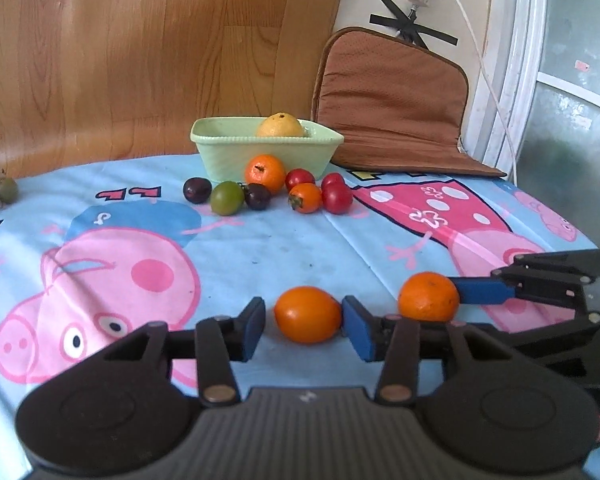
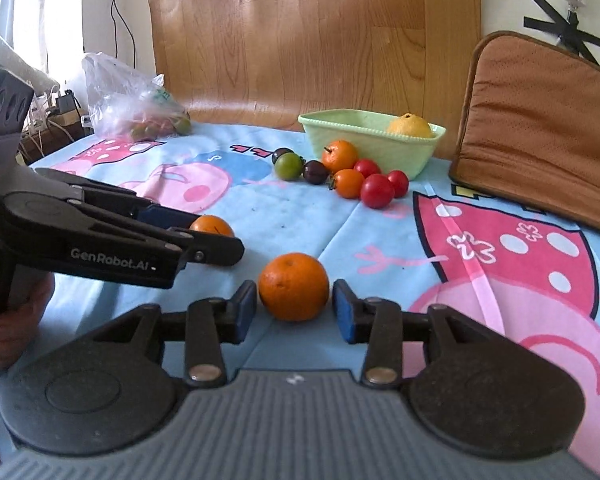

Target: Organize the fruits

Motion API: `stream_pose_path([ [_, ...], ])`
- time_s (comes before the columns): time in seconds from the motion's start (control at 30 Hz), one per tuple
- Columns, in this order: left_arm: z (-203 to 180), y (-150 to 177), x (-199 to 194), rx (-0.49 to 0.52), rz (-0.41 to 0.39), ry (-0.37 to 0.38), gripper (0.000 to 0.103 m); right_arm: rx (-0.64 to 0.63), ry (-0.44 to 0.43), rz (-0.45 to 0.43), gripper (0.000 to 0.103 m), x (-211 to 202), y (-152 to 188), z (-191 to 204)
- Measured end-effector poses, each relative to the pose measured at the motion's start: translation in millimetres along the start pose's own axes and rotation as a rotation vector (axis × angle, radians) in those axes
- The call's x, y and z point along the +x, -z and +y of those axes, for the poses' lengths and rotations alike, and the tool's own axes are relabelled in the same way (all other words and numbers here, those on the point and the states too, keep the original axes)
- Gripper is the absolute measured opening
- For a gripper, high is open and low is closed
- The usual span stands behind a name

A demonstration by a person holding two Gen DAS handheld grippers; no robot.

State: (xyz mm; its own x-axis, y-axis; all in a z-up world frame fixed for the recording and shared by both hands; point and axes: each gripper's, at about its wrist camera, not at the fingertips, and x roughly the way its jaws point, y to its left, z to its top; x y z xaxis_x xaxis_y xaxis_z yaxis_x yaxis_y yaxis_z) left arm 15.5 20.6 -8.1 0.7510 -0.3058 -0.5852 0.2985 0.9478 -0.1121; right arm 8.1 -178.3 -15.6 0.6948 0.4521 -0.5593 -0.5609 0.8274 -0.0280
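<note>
Our left gripper [image 1: 304, 326] and right gripper [image 2: 294, 312] stand spread, each straddling an orange [image 1: 308, 314] [image 2: 294, 286] unpinched. Closing off-centre could roll either round fruit away across the tablecloth [image 1: 300, 248].

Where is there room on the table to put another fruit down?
The bare cloth between the two near oranges and the fruit cluster is free. It is crowded in front of the green bowl, though the bowl holds only one yellow fruit.
</note>
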Motion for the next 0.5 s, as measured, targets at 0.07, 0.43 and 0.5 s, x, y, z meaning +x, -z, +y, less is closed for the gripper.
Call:
stream_pose_path([
  [0.07, 1.5, -0.8, -0.1, -0.011, 0.000, -0.004, 0.046, -0.003, 0.003, -0.003, 0.045, -1.2, 1.0, 1.0],
  [0.43, 2.2, 0.2, -0.2, -0.014, -0.007, 0.000, 0.042, -0.002, 0.011, -0.004, 0.045, -1.7, 2.7, 1.4],
  [0.5, 1.2, 1.2, -1.3, -0.006, -0.012, 0.010, 0.037, -0.002, 0.012, -0.004, 0.045, -1.5, 2.8, 1.7],
])
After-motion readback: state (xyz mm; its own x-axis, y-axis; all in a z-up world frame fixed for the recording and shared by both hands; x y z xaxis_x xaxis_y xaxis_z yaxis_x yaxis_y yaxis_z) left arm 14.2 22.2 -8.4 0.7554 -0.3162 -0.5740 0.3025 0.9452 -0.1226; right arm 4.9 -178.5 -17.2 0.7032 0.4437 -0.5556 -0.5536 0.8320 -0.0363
